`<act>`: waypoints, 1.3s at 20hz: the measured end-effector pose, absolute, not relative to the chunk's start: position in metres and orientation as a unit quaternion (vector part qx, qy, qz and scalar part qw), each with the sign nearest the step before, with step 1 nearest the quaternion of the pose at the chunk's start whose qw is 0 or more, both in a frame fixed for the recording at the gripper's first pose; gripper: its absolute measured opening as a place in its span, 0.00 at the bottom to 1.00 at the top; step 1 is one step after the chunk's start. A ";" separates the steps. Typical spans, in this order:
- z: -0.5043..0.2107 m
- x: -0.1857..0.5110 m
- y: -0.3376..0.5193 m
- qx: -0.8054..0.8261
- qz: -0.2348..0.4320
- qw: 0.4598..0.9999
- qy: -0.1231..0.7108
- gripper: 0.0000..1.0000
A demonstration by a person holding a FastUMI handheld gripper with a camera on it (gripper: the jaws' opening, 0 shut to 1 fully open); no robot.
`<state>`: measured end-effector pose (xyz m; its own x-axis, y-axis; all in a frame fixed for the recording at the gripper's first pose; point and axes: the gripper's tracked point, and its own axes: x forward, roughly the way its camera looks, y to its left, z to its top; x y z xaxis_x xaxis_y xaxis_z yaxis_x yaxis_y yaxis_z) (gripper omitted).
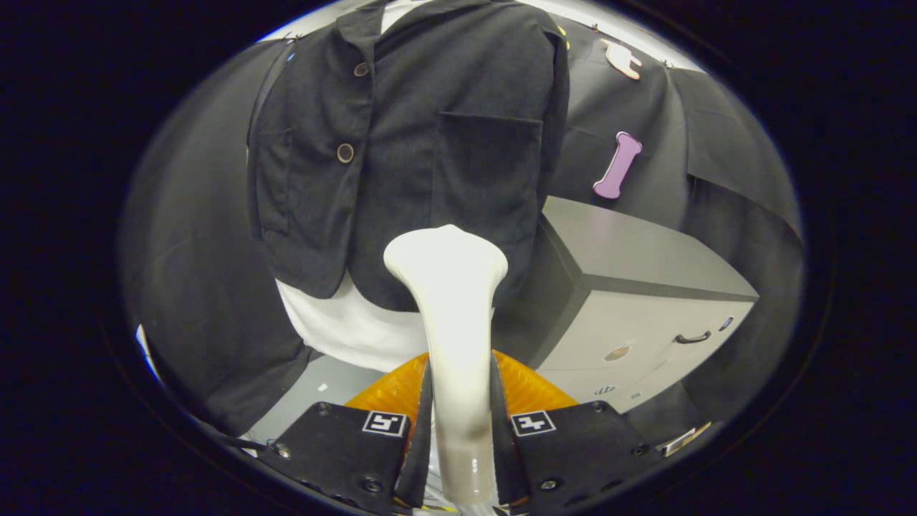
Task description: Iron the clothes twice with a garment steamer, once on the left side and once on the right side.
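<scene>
Fingers close in on the slim cream-white plastic garment steamer (458, 344), one on each side of its handle, so the gripper (458, 430) has it clamped and carries it upright. The handle rises from between the fingers and flares into a broad rounded head, and that head sits at the bottom hem of the dark charcoal button-front jacket (415, 158), on the panel with the larger patch pocket, on the side towards the cabinet. Whether the head actually touches the cloth or stands just off it cannot be told from here. Behind the handle, low down, an orange ribbed piece (526, 387) shows to either side. A white undergarment (351, 330) hangs out below the jacket's hem, just beside the steamer head. The jacket hangs open-fronted with two round buttons down its other panel, and its collar is far above. Beside the jacket stands a grey boxy cabinet (645, 308) with a dark curved drawer handle, and beyond it the black cloth wall carries a purple bone-shaped tag (617, 165). As a judgement, one of the two passes is in hand, at its low end on this pocket panel; which of the two it is cannot be read from this moment. The next move likely calls for a steady run of the head along the panel, kept close to the fabric and clear of the pocket edge, before shifting across to the buttoned panel.
</scene>
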<state>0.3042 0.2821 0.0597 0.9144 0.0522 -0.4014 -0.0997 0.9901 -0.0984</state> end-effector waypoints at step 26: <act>0.400 0.257 0.396 -0.041 0.081 0.996 -0.025 0.40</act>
